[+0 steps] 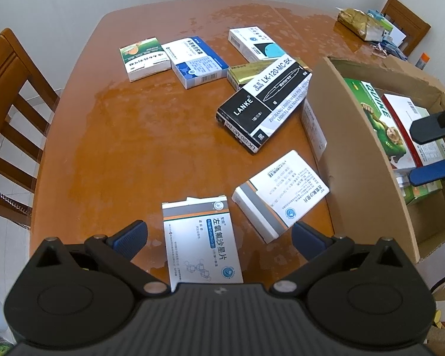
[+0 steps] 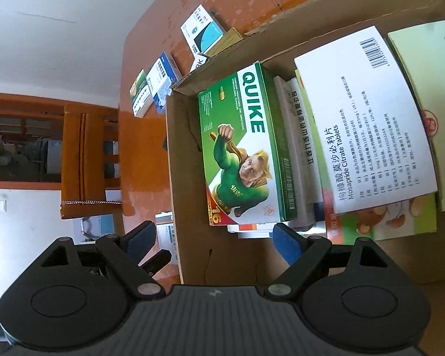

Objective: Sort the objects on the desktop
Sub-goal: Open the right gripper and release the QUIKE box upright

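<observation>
Directly below your spread, empty left tool (image 1: 218, 238) lay the levofloxacin tablet box (image 1: 203, 243), long axis running away from you; your right tool (image 2: 215, 241) gaped empty over the cardboard box (image 2: 187, 178).

Each gripper, the left gripper (image 1: 218, 237) and the right gripper (image 2: 213, 240), is built of black plastic: ribbed housing, two round discs, silver pivot screws, triangular cut-outs, and blue ridged fingertips (image 2: 286, 244).

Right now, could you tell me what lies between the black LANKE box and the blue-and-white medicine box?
A gold box, tucked partly under the LANKE box, sits right of the blue-and-white medicine box; left wrist view.
</observation>
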The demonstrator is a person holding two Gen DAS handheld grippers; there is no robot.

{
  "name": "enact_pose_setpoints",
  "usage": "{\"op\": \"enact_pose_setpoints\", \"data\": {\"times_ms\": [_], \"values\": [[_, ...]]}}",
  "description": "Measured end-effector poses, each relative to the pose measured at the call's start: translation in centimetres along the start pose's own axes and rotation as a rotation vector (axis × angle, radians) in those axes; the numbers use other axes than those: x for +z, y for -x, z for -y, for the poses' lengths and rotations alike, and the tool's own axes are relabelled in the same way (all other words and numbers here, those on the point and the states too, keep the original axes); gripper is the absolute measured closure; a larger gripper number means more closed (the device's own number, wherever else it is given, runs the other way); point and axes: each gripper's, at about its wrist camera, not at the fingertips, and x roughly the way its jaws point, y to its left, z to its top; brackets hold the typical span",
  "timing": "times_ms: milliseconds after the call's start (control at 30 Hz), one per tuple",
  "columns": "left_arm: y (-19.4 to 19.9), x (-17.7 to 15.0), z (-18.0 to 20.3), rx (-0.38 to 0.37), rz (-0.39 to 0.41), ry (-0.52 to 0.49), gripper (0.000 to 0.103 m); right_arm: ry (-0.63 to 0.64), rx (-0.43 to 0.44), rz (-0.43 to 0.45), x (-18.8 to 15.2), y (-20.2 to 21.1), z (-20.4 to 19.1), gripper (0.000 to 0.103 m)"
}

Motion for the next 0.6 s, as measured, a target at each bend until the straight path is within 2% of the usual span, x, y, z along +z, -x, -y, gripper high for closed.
{"op": "enact_pose_setpoints", "data": {"times_ms": [100, 333, 600], "values": [[0.0, 0.0, 0.0, -0.001, 0.002, -0.002, 0.000, 0.014, -0.009, 0.011, -0.1, 0.4, -0.3, 0.013], [0.1, 0.0, 0.0, 0.004, 0.006, 0.003, 0.000, 0.031, -0.067, 0.094, 0.1, 2.4, -0.4, 0.011], [0.4, 0.0, 0.3, 0.039, 0.027, 0.010, 0.000, 0.037, -0.068, 0.078, -0.1, 1.8, -0.3, 0.010]]}}
